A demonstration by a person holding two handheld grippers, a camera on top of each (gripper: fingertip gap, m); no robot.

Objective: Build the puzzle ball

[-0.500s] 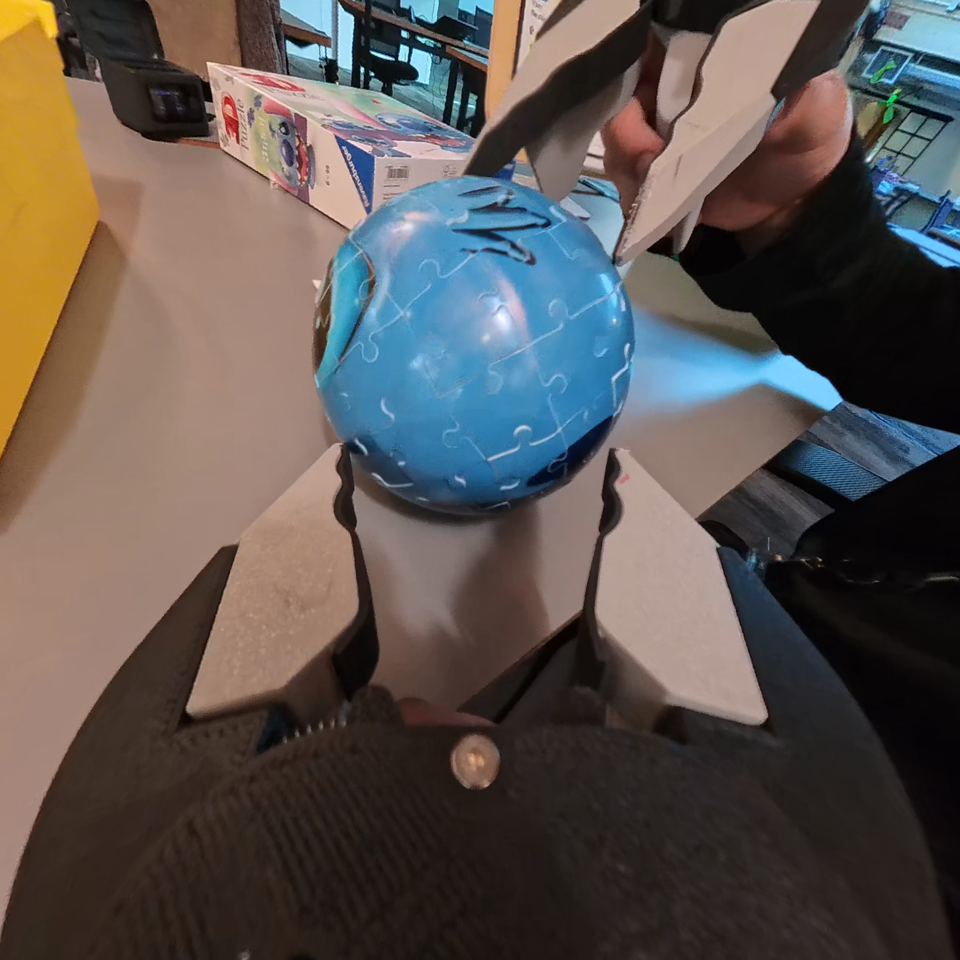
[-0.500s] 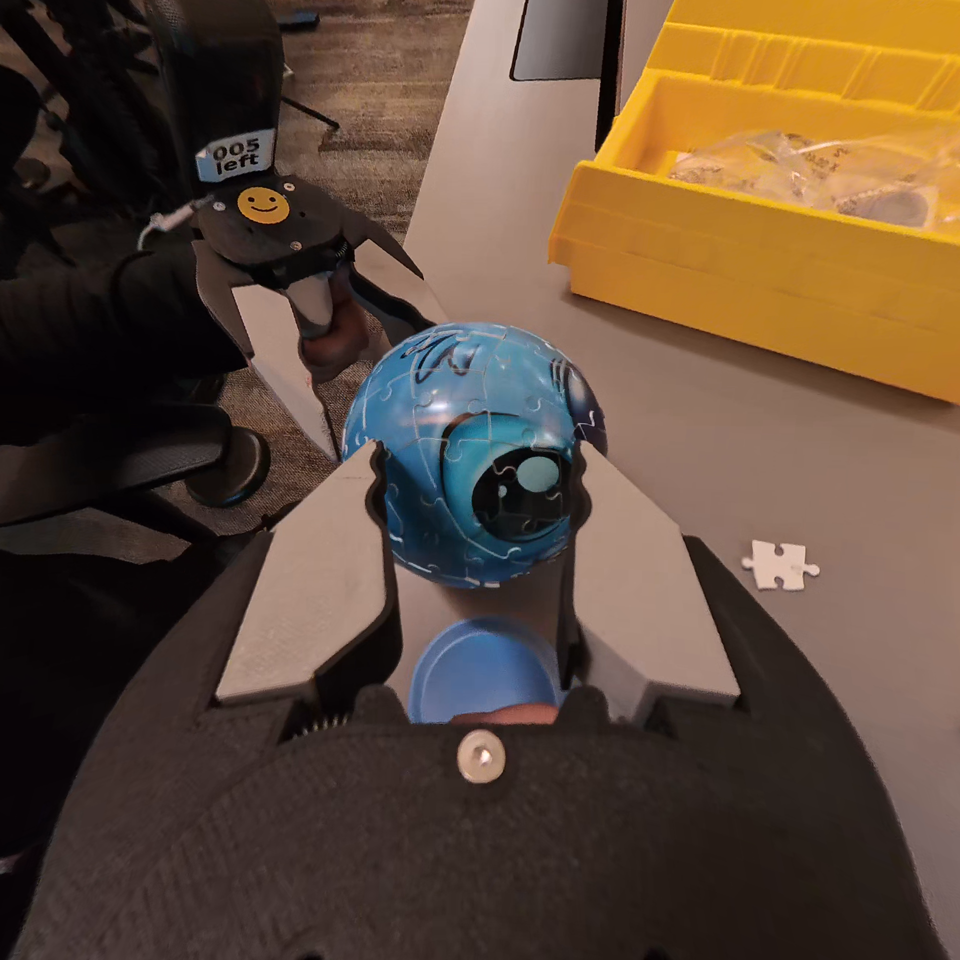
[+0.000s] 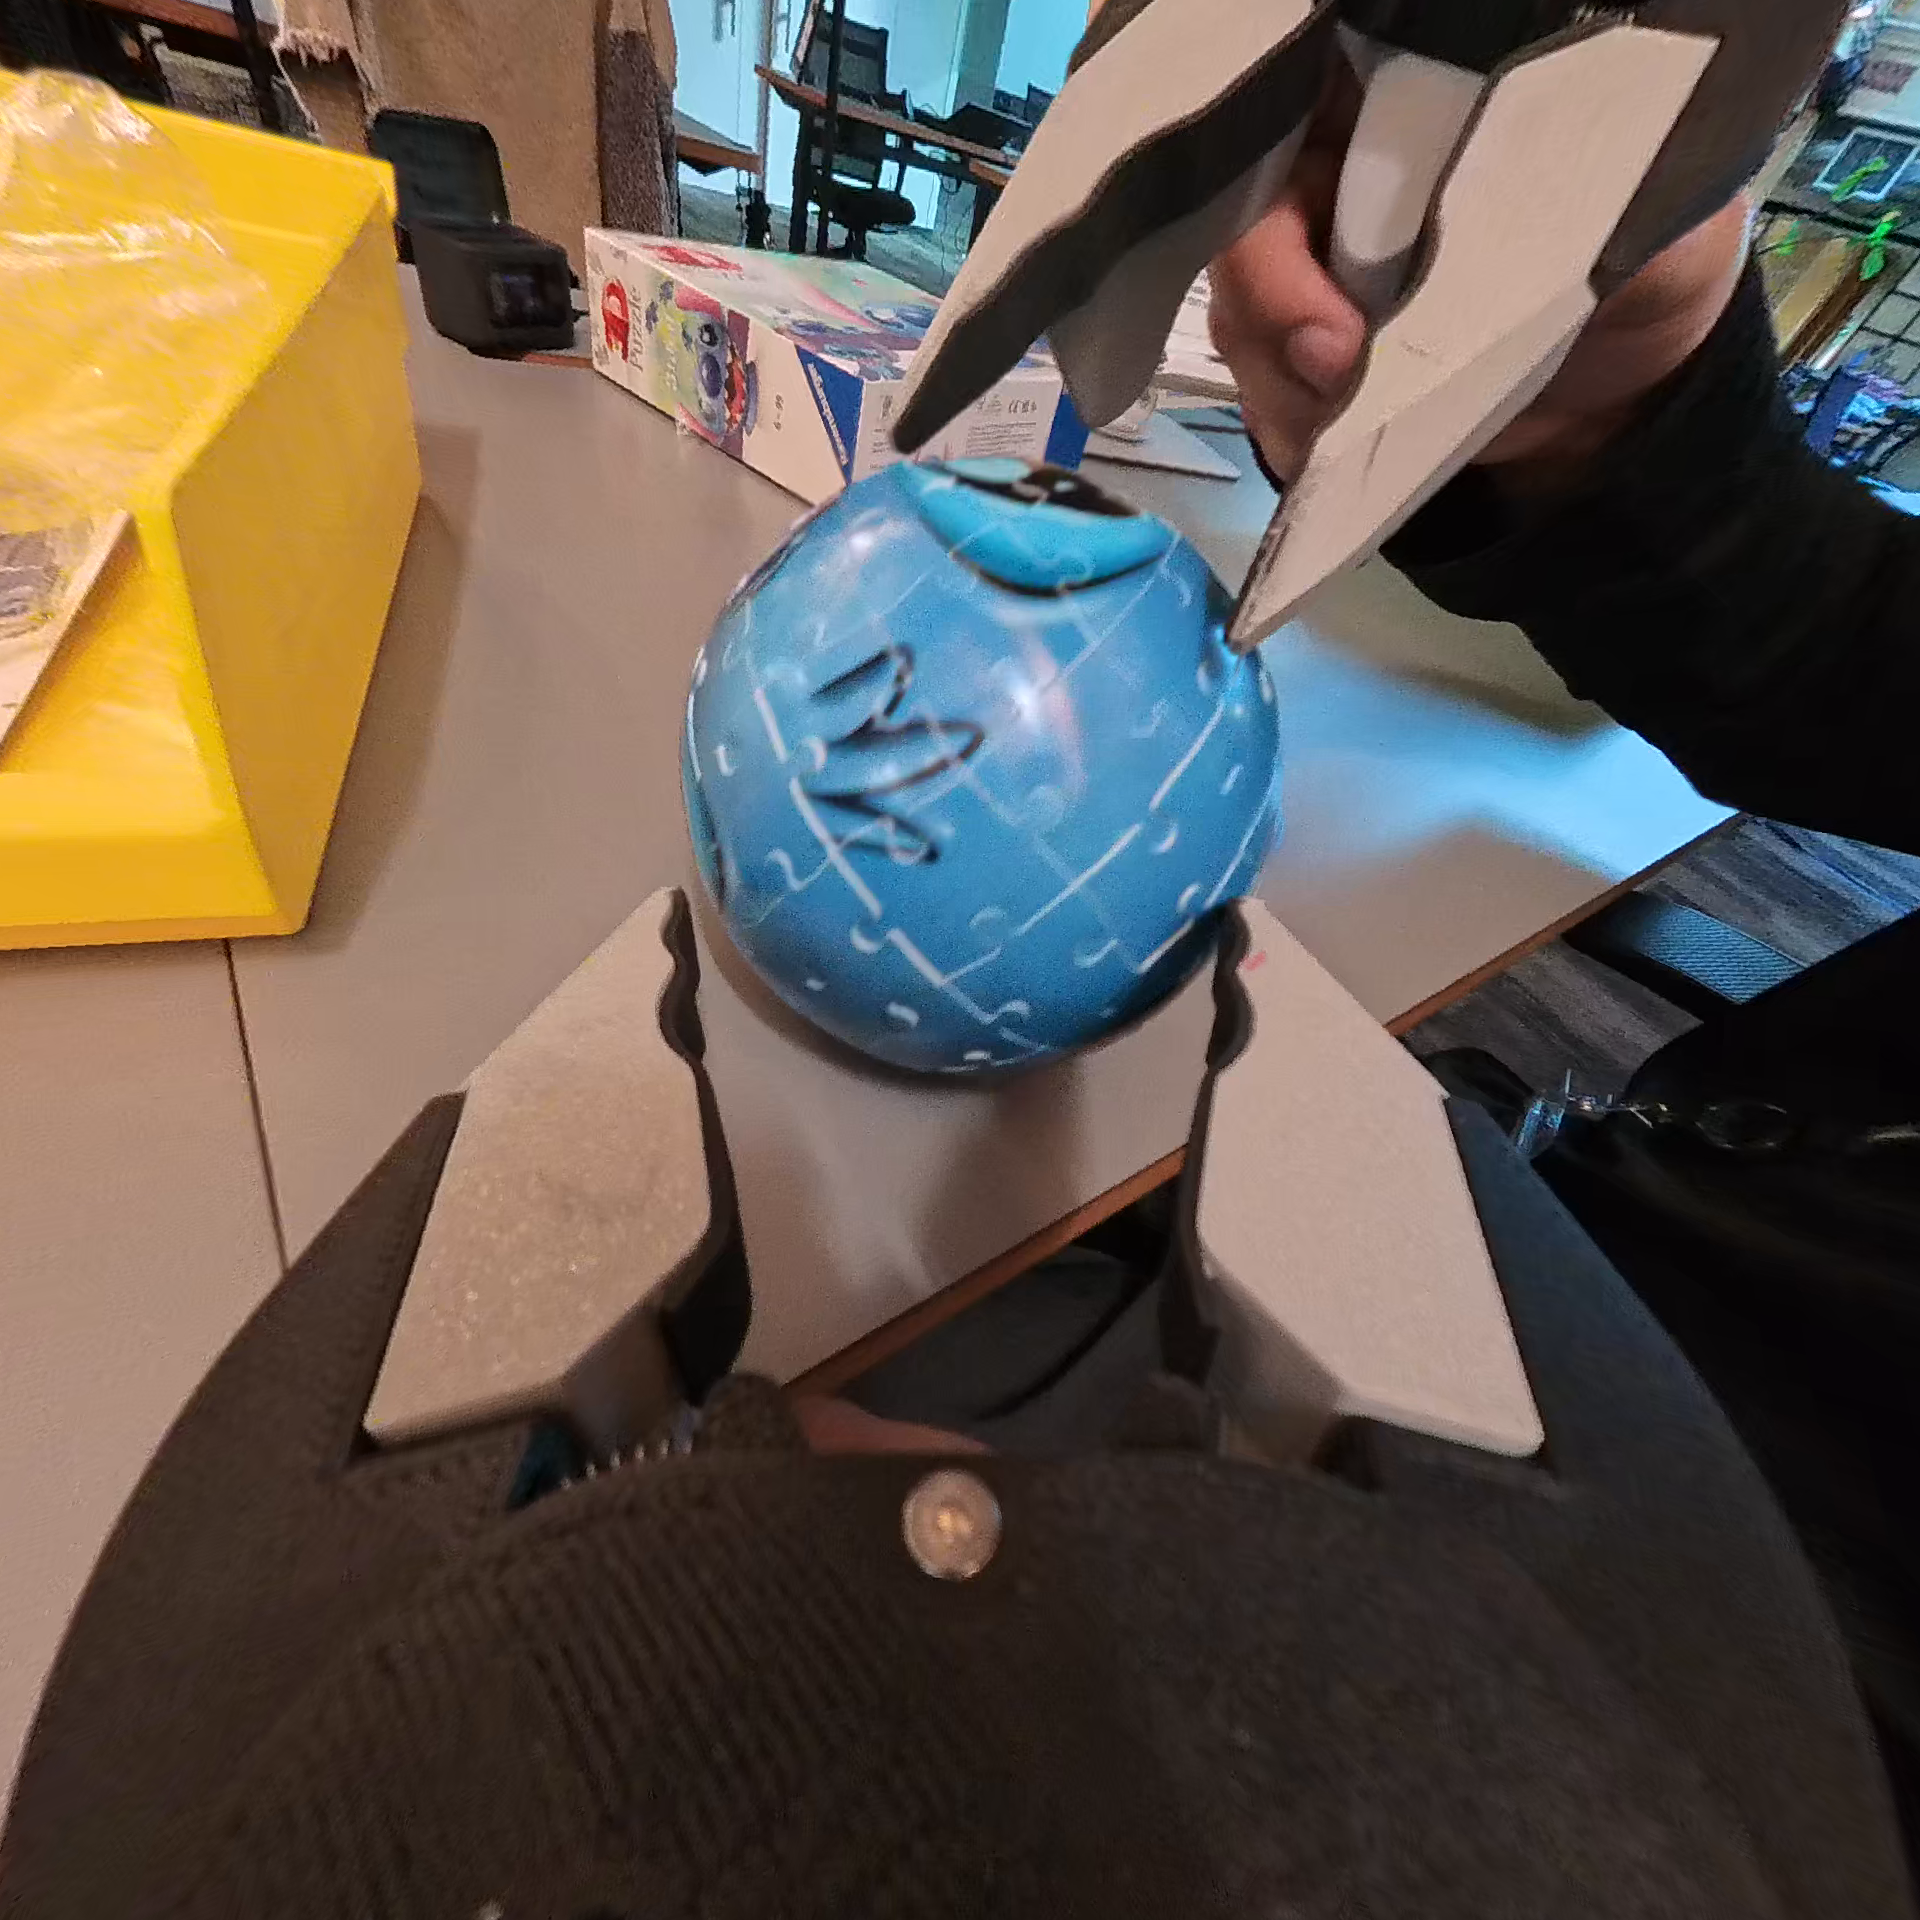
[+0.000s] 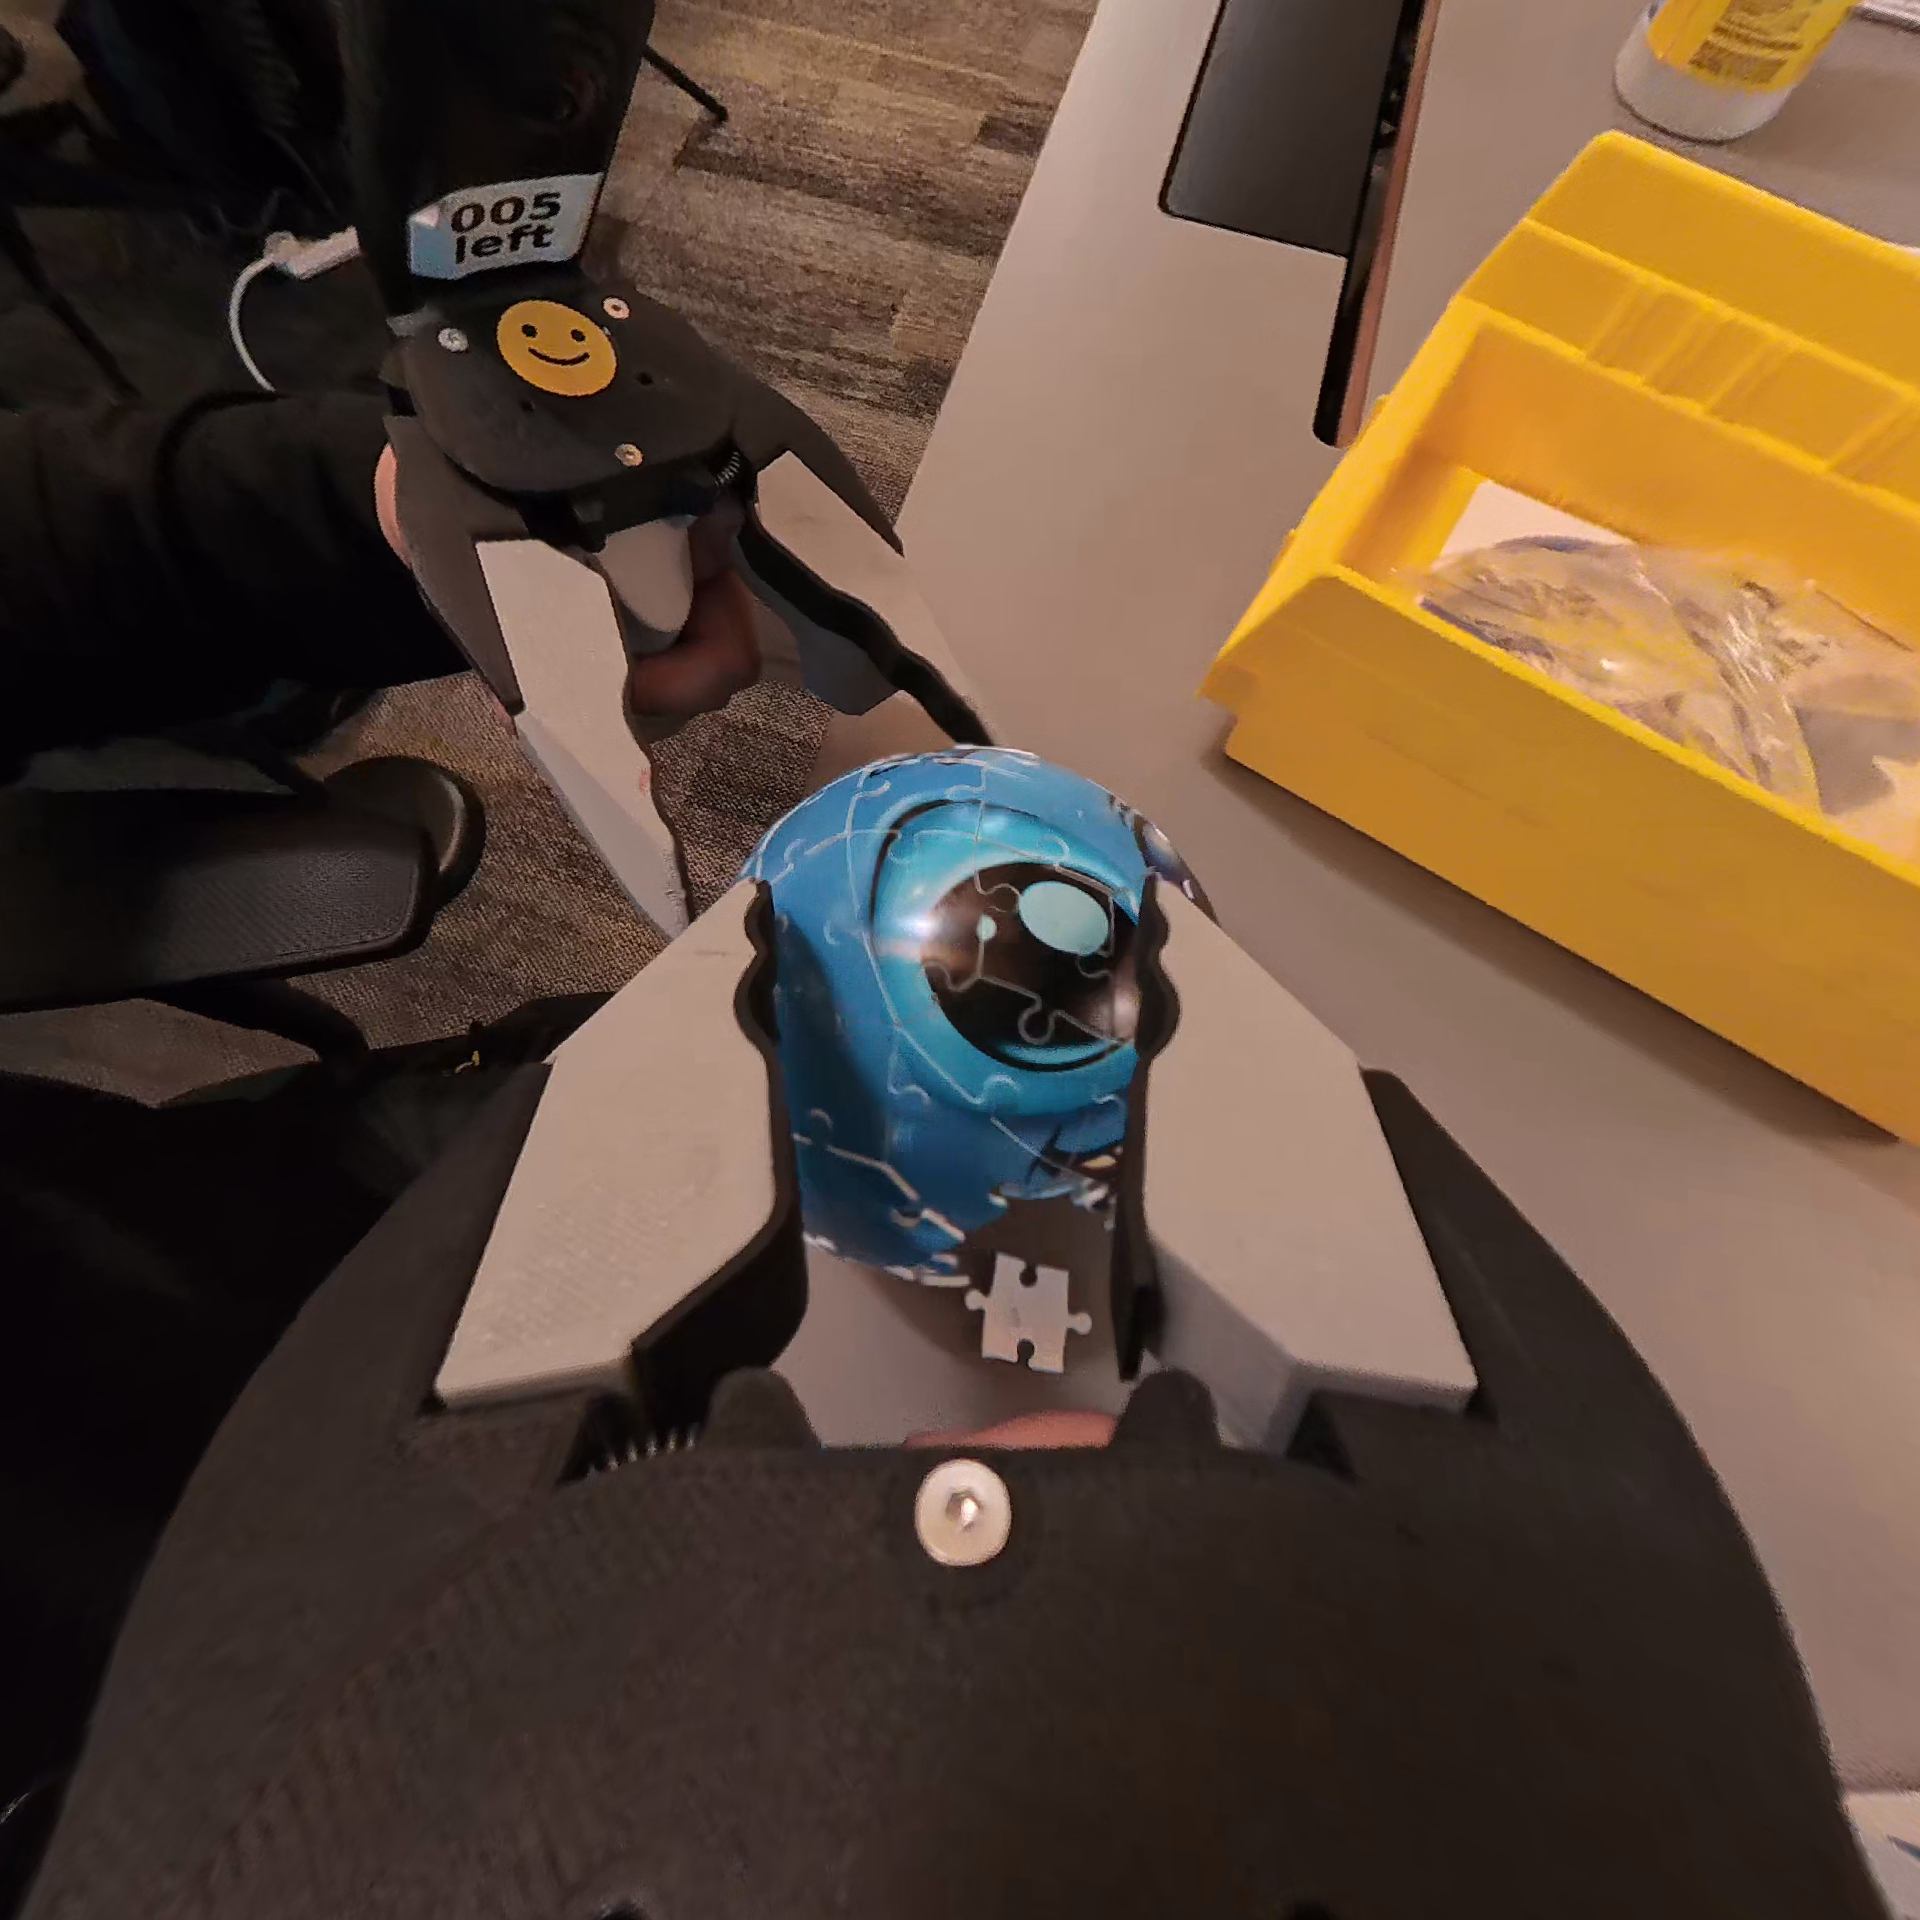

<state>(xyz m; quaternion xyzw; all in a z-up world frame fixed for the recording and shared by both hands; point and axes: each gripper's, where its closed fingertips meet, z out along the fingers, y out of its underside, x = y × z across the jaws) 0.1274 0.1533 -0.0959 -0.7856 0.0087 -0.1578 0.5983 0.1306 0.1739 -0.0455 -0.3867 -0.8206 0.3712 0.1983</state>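
Two claws meet around one glossy blue puzzle ball (image 4: 956, 1039), a sphere of interlocked plastic pieces printed with a large dark eye. The right claw (image 4: 951, 1049) holds it, its grey fingers (image 4: 644, 1143) pressed on opposite flanks, and the ball appears lifted clear of the grey worktop (image 4: 1455, 1195), near the worktop's edge. The left claw (image 3: 951, 997) stands wide and empty just beside the ball's lower side, without gripping it as far as the left wrist view shows.

One loose white jigsaw piece (image 4: 1023, 1320) lies on the worktop below the ball, so the shell is probably not complete, though no gap shows on the faces in view. A yellow plastic bin (image 4: 1558, 665) holding clear bags sits well apart to the side, and a printed cardboard puzzle box (image 3: 790, 384) lies farther back.

I judge the ball light and hollow, with a slick, shiny skin that could roll between flat fingers. Its seams make it fragile: hard pinching may buckle pieces inward or pop them out. Best hold is across the widest girth, on solid joined areas away from any open edge, with gentle pressure only.
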